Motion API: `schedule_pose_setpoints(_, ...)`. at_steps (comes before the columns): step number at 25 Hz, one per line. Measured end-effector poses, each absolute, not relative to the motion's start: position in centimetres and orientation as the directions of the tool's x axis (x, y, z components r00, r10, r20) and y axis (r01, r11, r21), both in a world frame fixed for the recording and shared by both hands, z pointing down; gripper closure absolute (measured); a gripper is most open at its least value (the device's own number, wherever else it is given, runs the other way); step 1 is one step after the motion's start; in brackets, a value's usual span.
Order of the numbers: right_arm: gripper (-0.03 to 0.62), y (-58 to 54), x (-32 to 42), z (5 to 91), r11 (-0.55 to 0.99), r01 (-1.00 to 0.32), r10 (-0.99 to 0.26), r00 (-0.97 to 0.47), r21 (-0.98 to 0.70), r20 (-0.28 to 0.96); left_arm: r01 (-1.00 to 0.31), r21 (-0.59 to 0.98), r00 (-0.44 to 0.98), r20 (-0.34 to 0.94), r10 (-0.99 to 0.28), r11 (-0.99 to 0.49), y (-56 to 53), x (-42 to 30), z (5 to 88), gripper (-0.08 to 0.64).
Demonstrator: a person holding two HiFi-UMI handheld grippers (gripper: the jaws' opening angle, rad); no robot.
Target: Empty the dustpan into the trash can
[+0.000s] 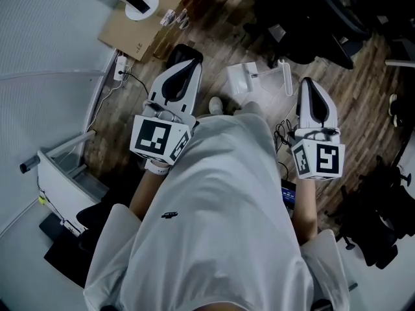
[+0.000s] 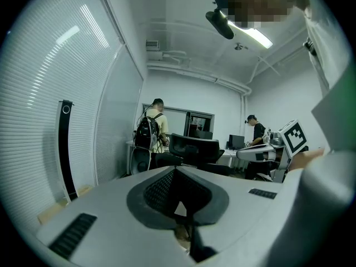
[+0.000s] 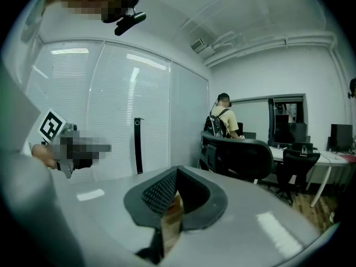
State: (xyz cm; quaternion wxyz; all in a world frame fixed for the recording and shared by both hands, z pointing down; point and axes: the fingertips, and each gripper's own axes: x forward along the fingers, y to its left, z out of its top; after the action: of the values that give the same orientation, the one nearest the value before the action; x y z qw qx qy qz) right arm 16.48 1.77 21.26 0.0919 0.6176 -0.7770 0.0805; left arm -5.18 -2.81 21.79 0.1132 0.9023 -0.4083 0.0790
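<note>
Left hand-held gripper (image 1: 186,52), right hand-held gripper (image 1: 308,83) closed, empty; shirt (image 1: 220,193) hides floor (image 1: 214,37) beneath.

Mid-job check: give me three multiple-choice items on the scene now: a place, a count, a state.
1. Where is the cardboard box?
A) on the floor ahead of the left hand-held gripper
B) on a desk
C) on a chair

2. How many people stand across the room in the left gripper view?
A) none
B) two
C) four

3. How do the jaws of the left and the right hand-held gripper stand?
A) wide open
B) shut on a dustpan
C) shut, empty

1 A: the head view shows it there.
2 B: one at left, one at right.
3 C: each gripper view shows pads together, nothing between.
</note>
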Motion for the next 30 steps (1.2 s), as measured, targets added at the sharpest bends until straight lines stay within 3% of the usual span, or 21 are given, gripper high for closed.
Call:
schedule_pose_setpoints(17, 0.580, 0.8, 13.0, 22.6, 0.322, -0.943, -0.902, -0.334, -0.088, 0.272, -0.737, 0.140, 0.672, 0.251, -0.697, -0.661, -3.0, -4.5, 21.7, 0.554)
schedule_pose_setpoints(30, 0.581, 1.1, 13.4, 22.5, 0.290, -0.952, -0.916, -0.306, -0.099, 0.259, -0.737, 0.158, 0.673, 0.265, -0.691, -0.657, -2.6, -4.3, 22.5, 0.554)
